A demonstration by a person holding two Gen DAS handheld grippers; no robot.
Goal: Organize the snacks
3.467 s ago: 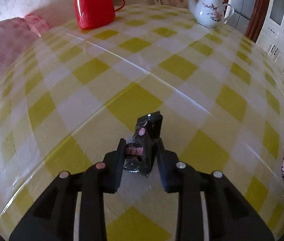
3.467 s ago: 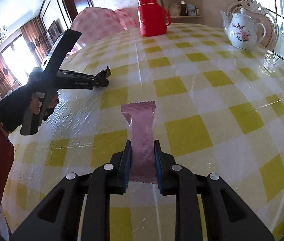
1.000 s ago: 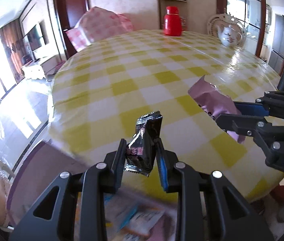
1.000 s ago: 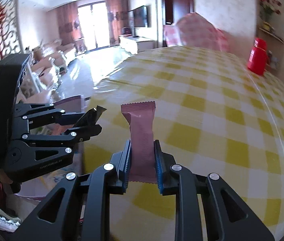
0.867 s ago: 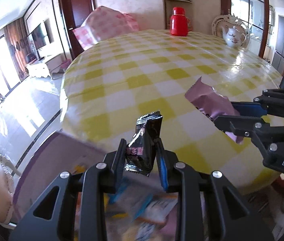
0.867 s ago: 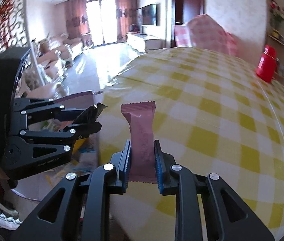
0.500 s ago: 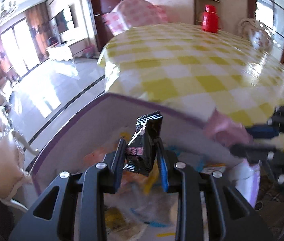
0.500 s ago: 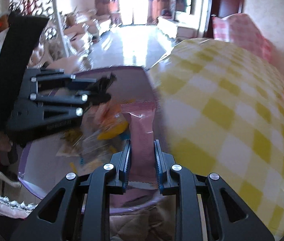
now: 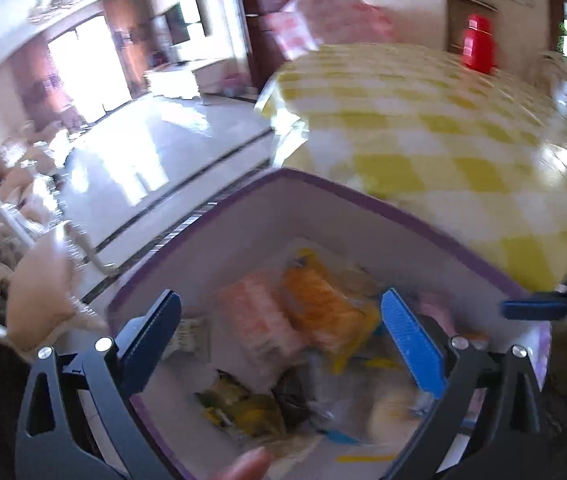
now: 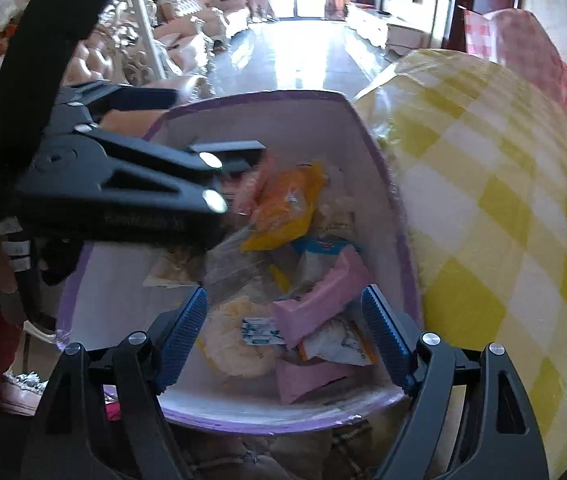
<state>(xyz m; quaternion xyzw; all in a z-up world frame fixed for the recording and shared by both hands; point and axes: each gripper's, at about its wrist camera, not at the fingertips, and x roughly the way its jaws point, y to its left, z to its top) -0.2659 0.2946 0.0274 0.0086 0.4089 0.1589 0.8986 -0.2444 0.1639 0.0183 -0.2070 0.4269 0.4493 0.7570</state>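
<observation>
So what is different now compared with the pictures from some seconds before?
Both grippers went from over the table to over the box beside it. Their jaws are opening: the left gripper let go its black packet, the right gripper its pink bar, now lying in the box. The table itself stayed as it was.

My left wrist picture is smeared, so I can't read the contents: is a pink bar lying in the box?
Observer: Yes. The right wrist view shows a pink bar lying on other snacks inside the purple-rimmed box.
Operator: Is anything pinched on that side?
Observer: No. The right gripper hangs above the bar, jaws opening, pads touching nothing.
Operator: Anything else pink?
Observer: A second pink packet lies by the box's near wall.
</observation>
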